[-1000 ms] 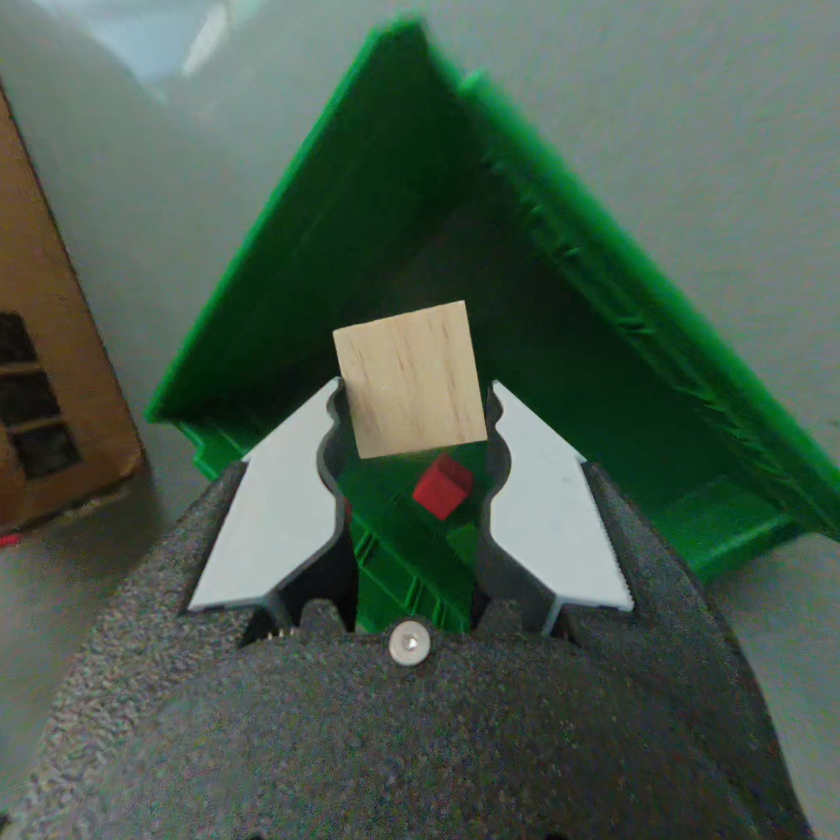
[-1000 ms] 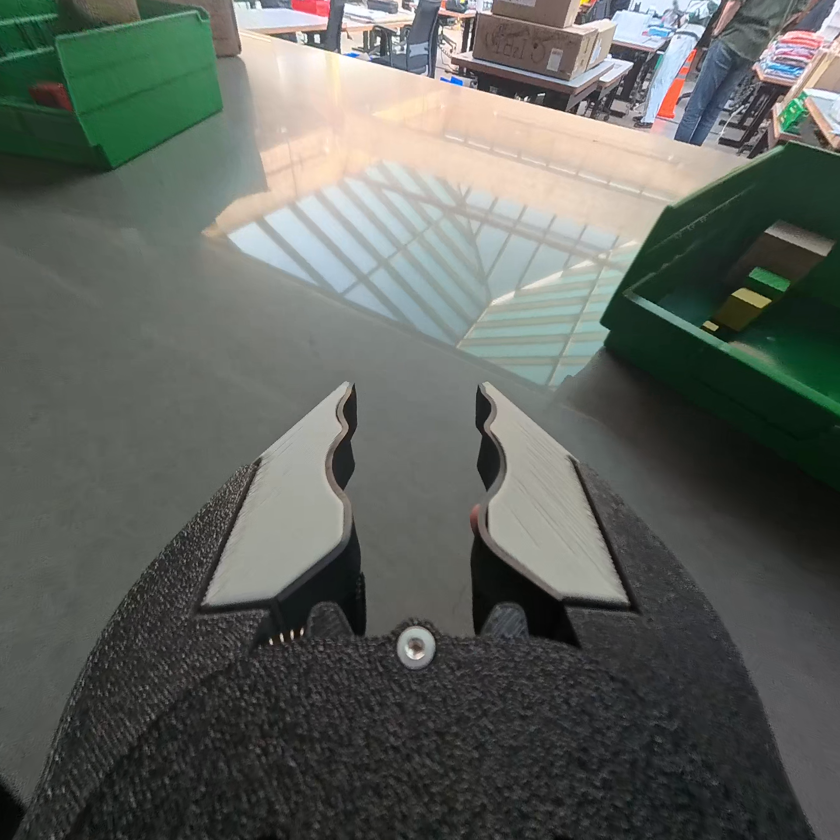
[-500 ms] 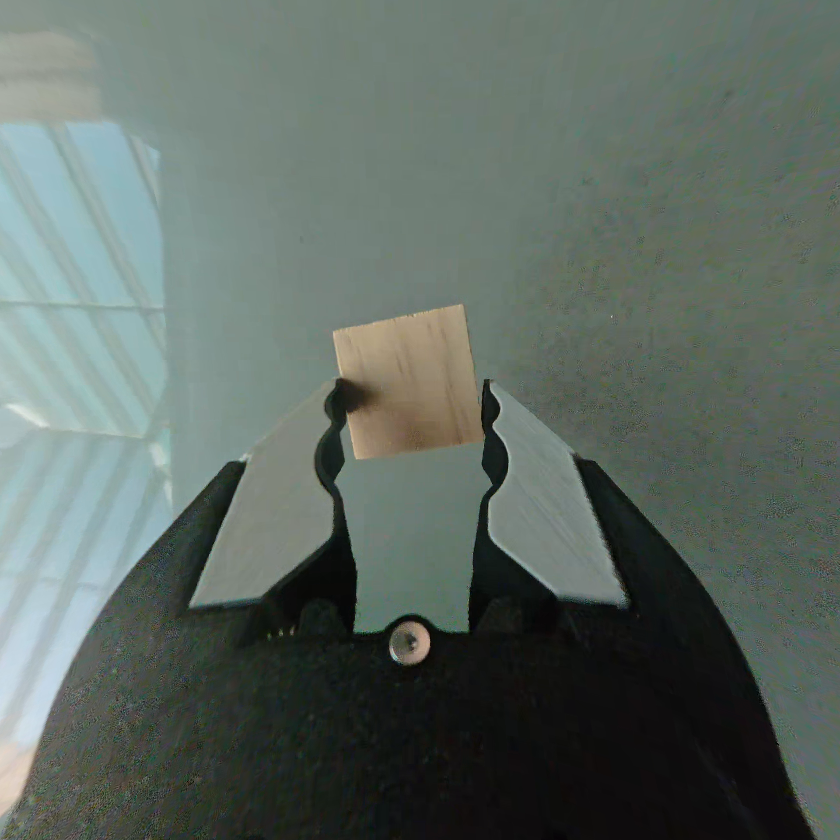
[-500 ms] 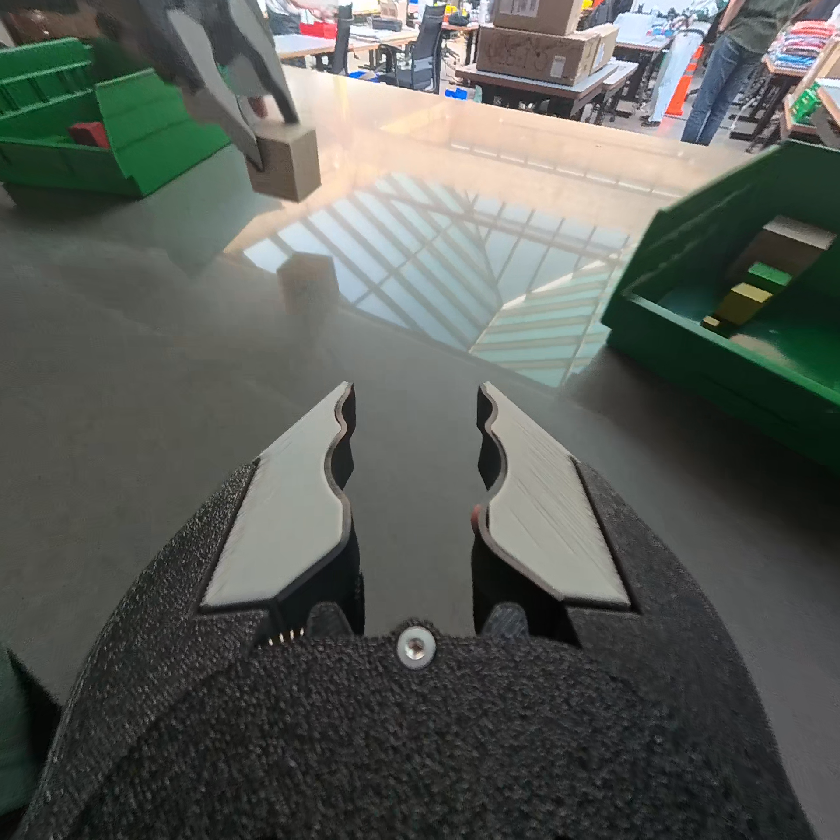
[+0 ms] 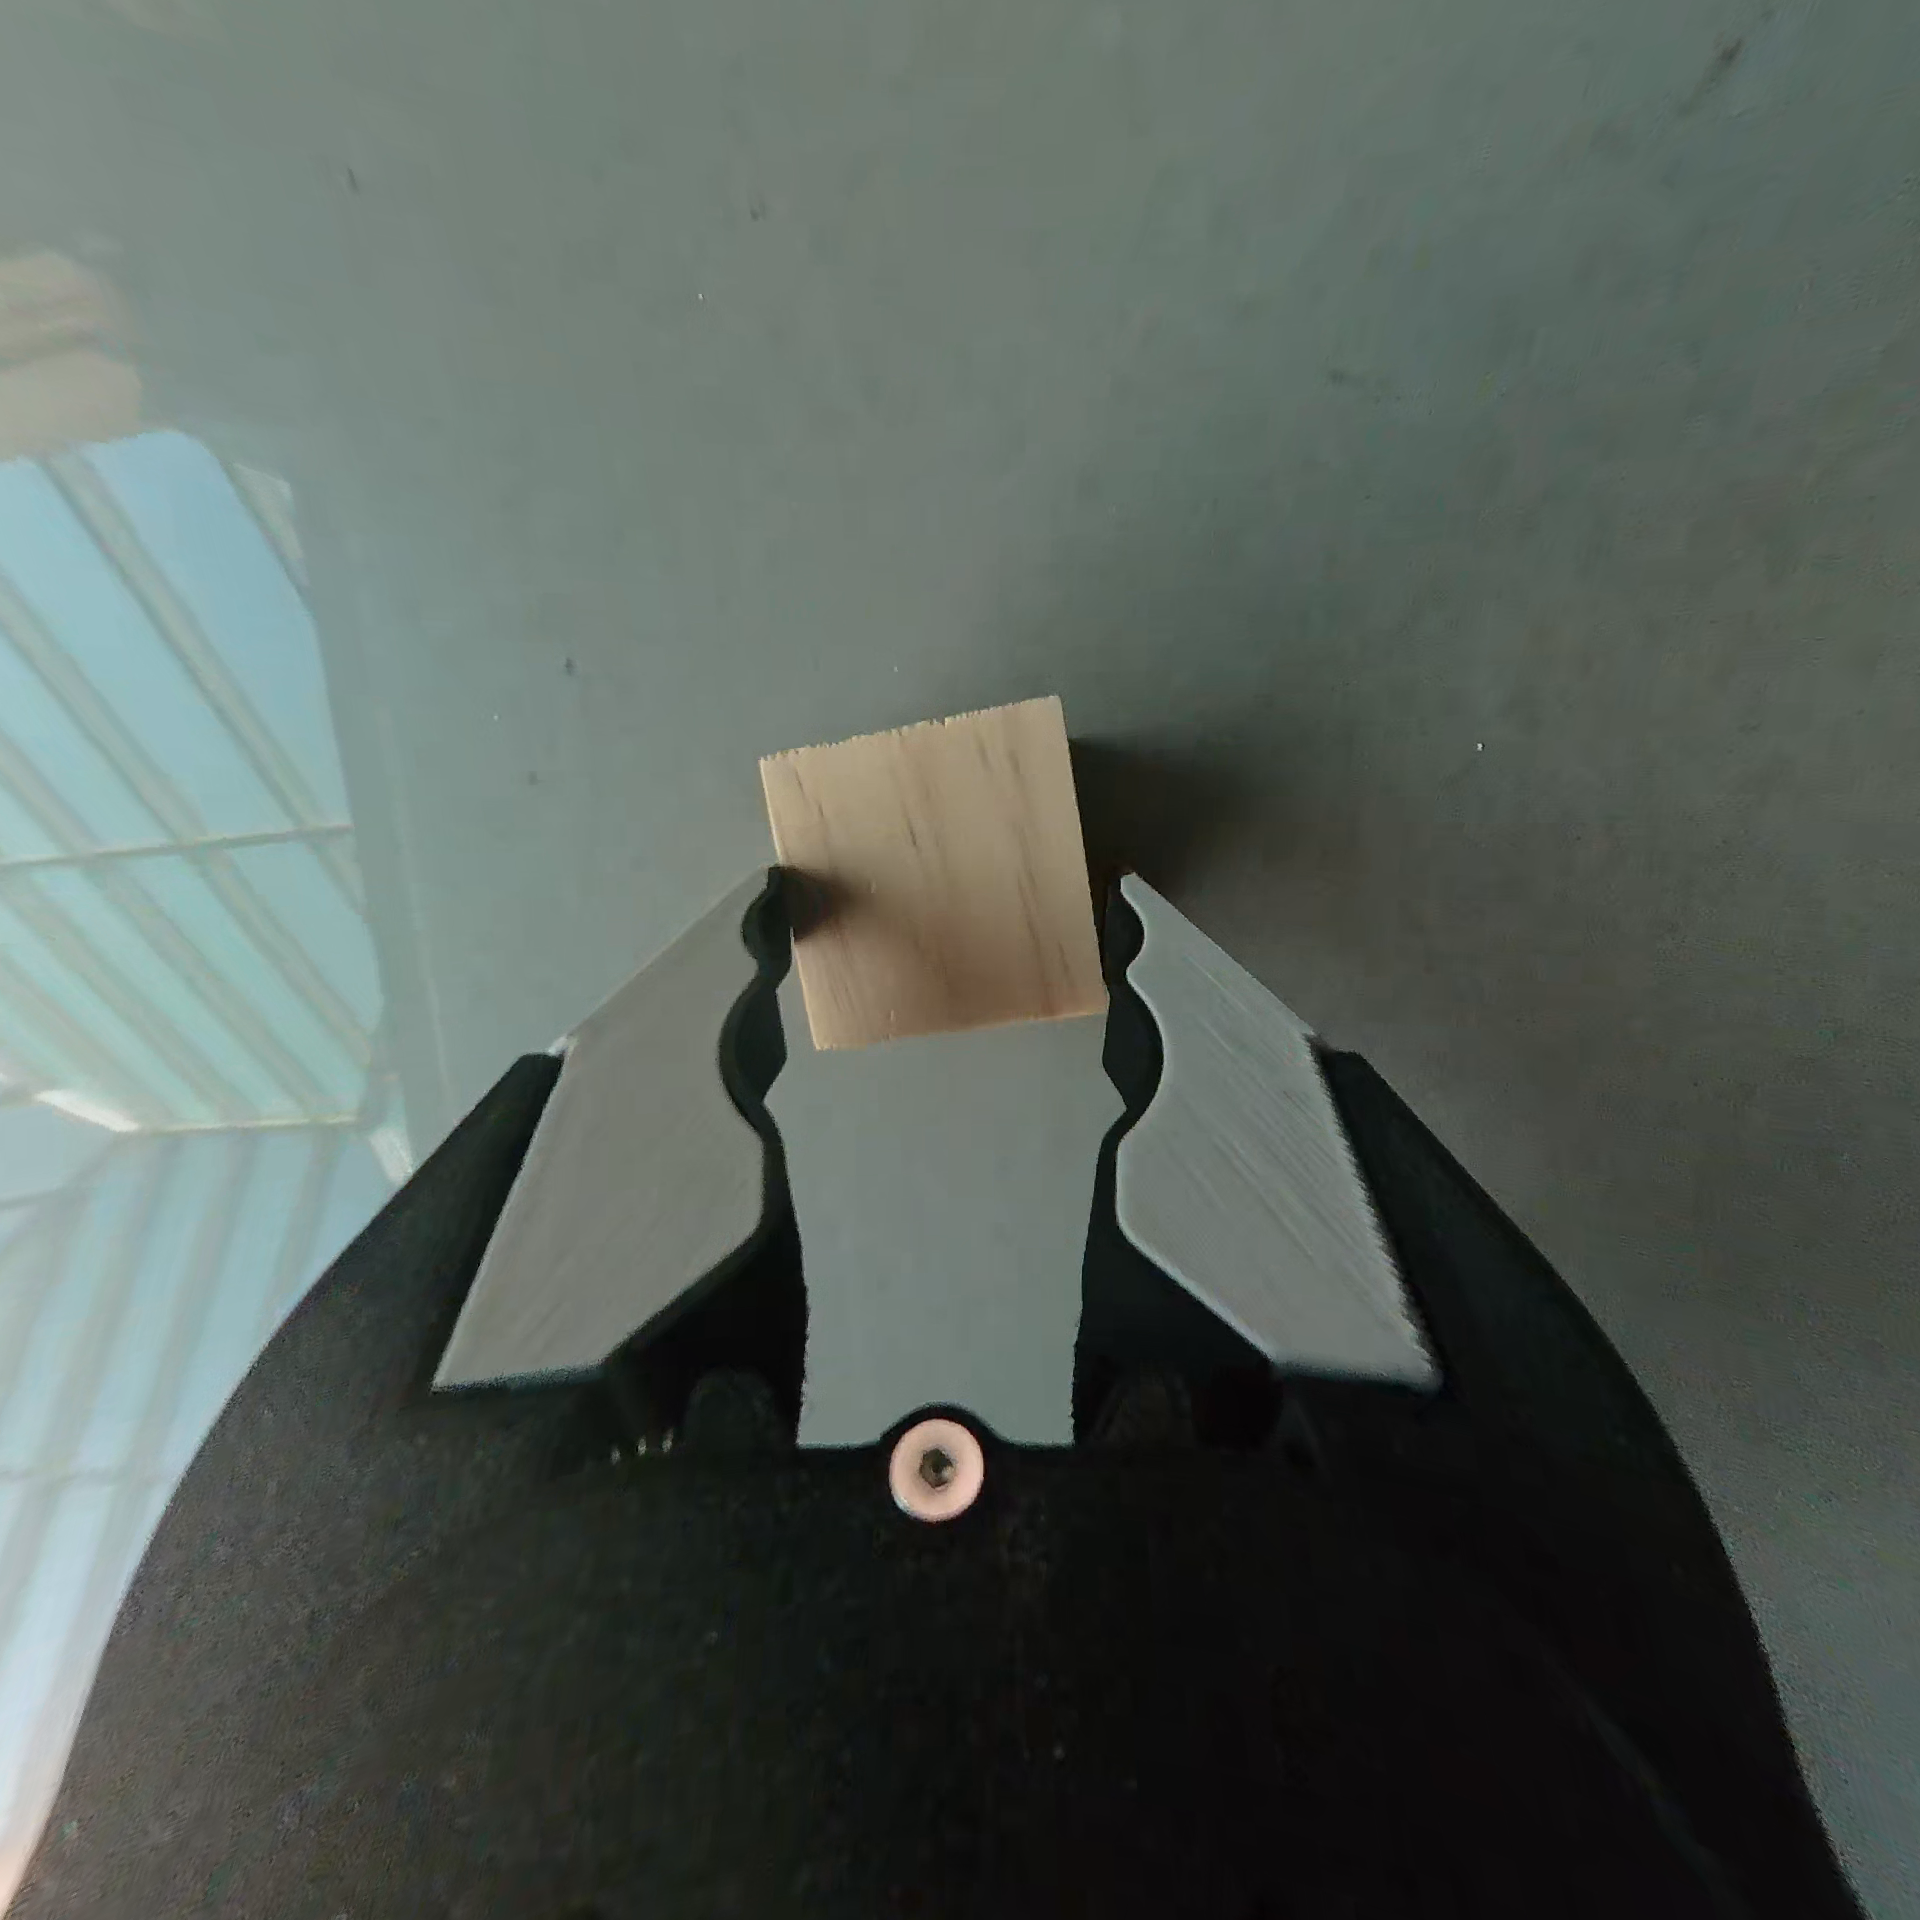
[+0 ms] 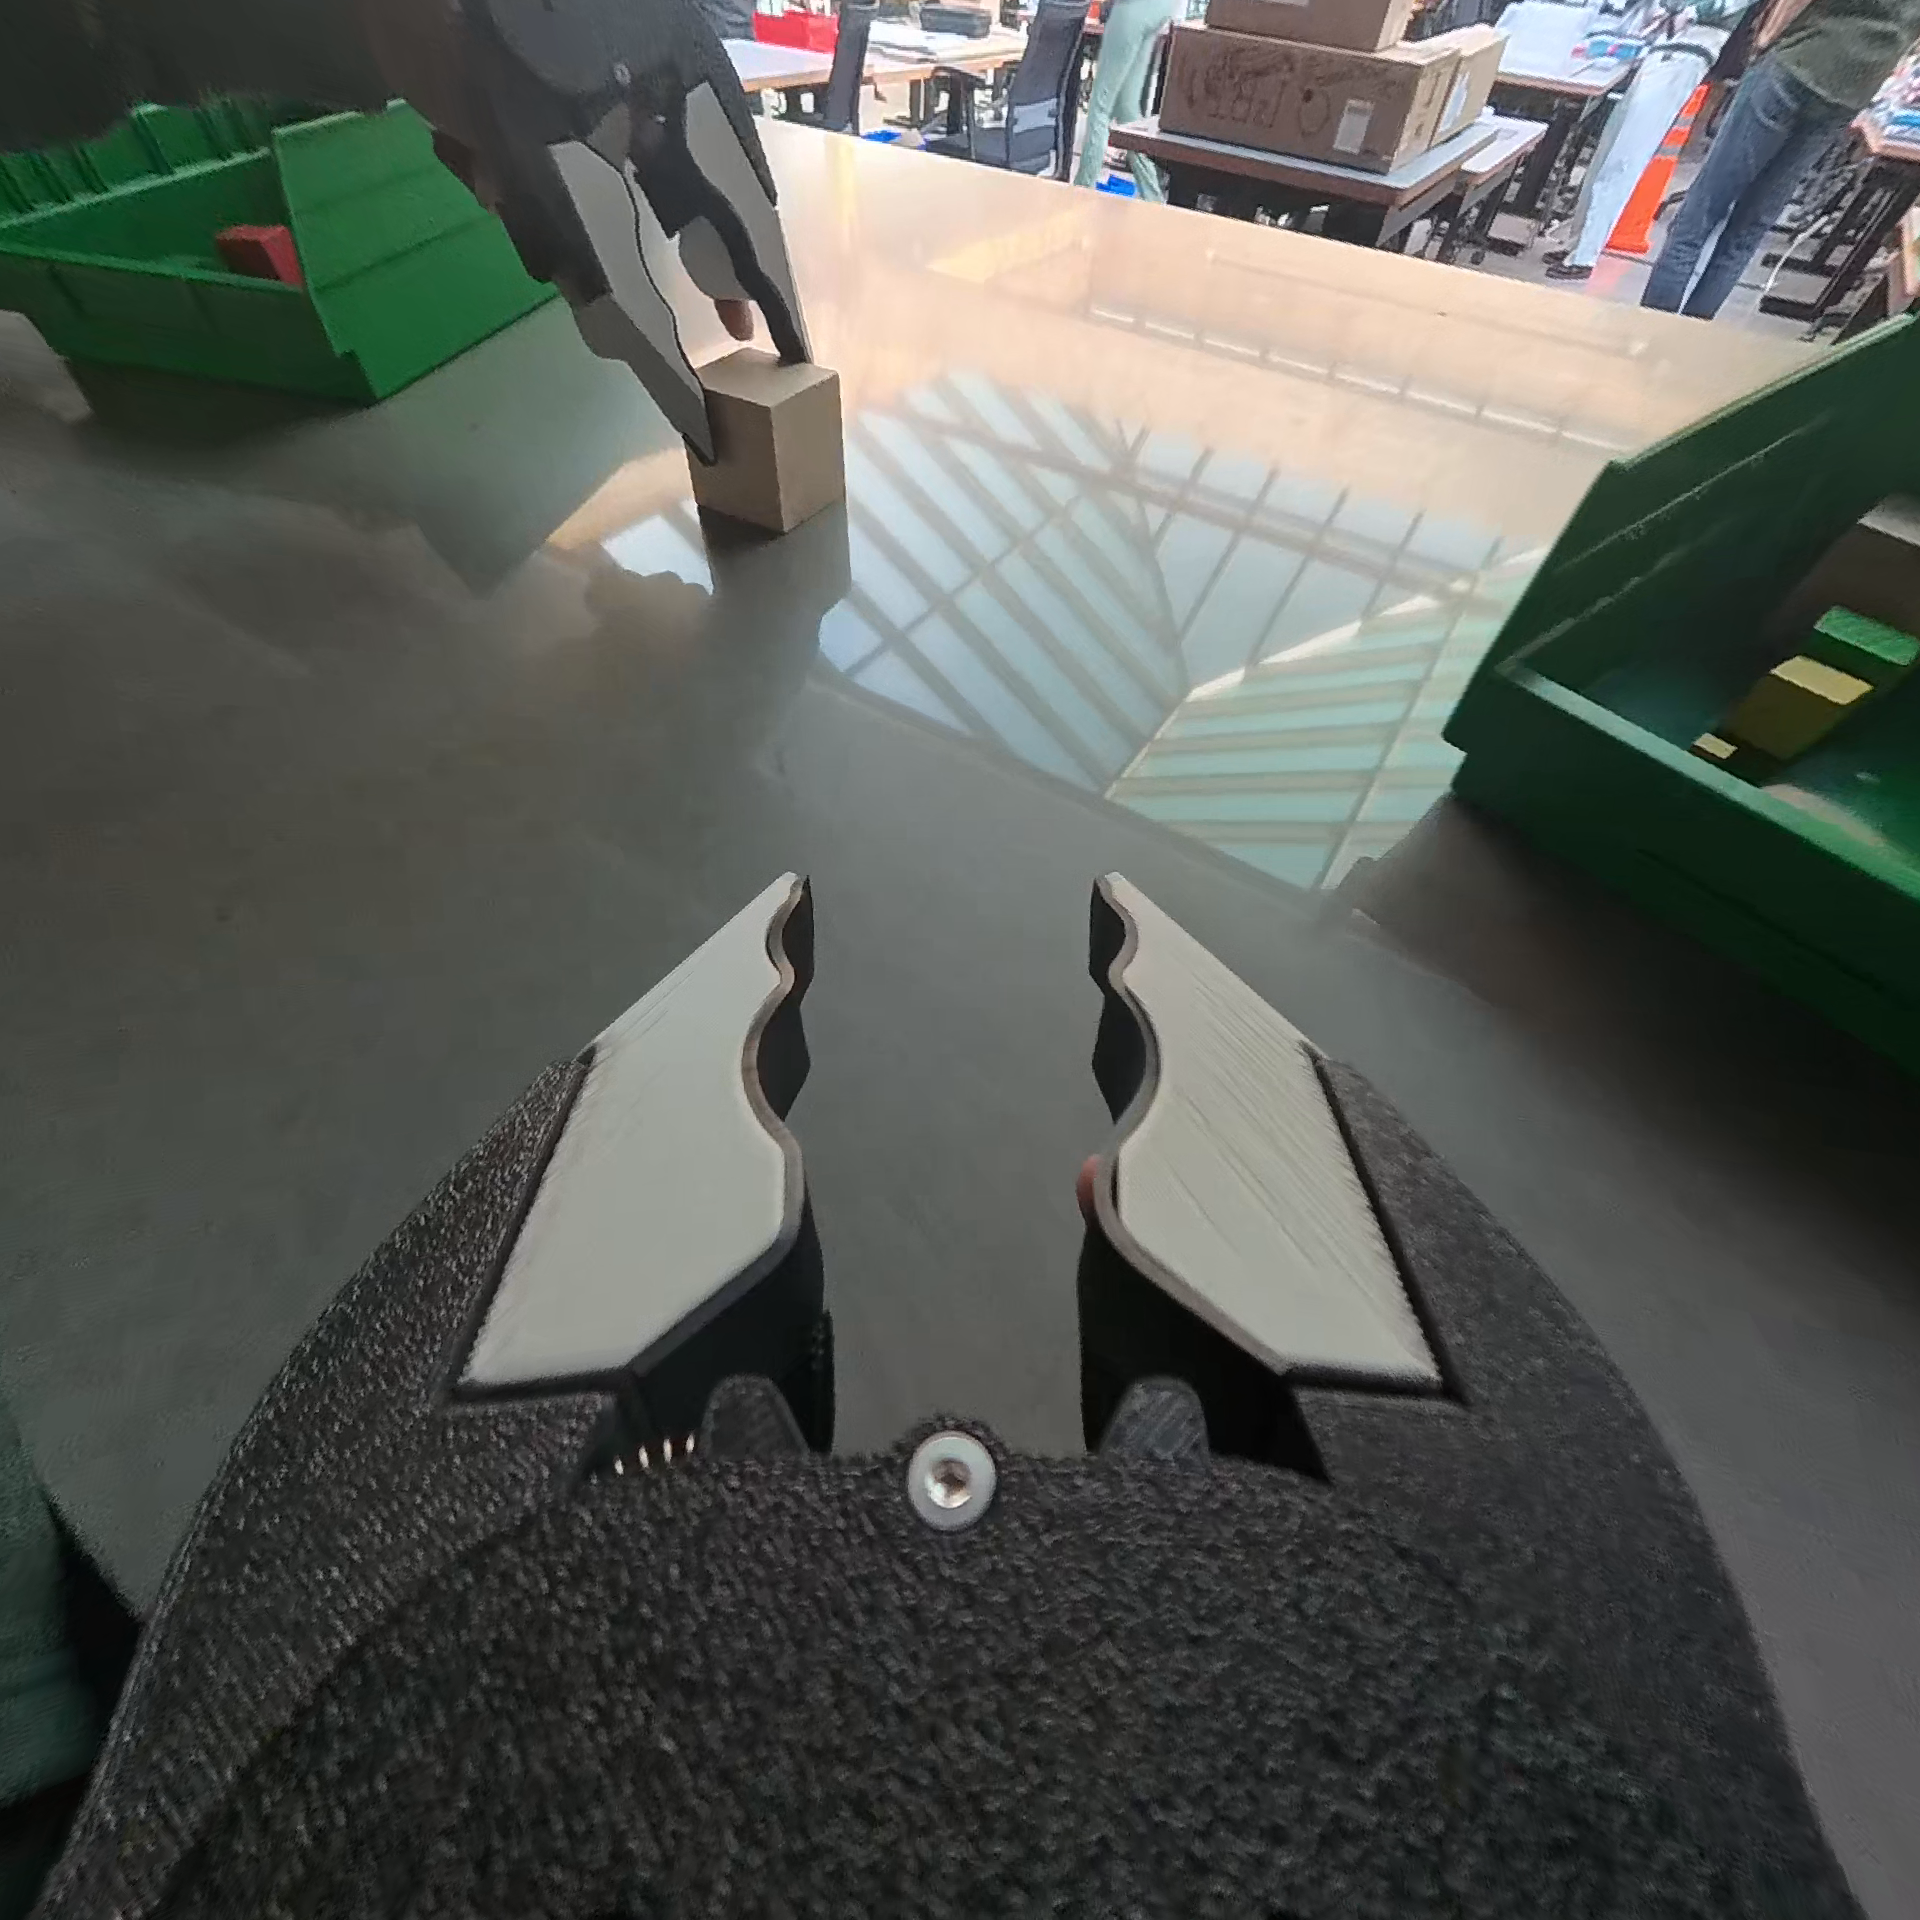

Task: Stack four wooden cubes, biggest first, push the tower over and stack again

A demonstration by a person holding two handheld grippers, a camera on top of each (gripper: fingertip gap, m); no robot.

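Bins of green plastic are sitting at both sides of the grey table (image 6: 416, 831). Going from the left, the left green bin (image 6: 208, 301) is holding a red block (image 6: 255, 252). Just right of it, the left gripper (image 6: 753, 400) is reaching down and clamping the wooden cube (image 6: 769, 447) between its fingertips, and the cube's underside is resting on the tabletop, well apart from both bins. The left wrist view is showing the same cube (image 5: 930, 873) pinched between both tips. Nearer the camera, the right gripper (image 6: 951, 914) is hovering low over bare table, its jaws standing apart with nothing between them. At the far right, the right green bin (image 6: 1662, 831) is holding a yellow block (image 6: 1792, 707), a green block (image 6: 1865, 636) behind it, and a larger tan block mostly cut off by the frame edge.
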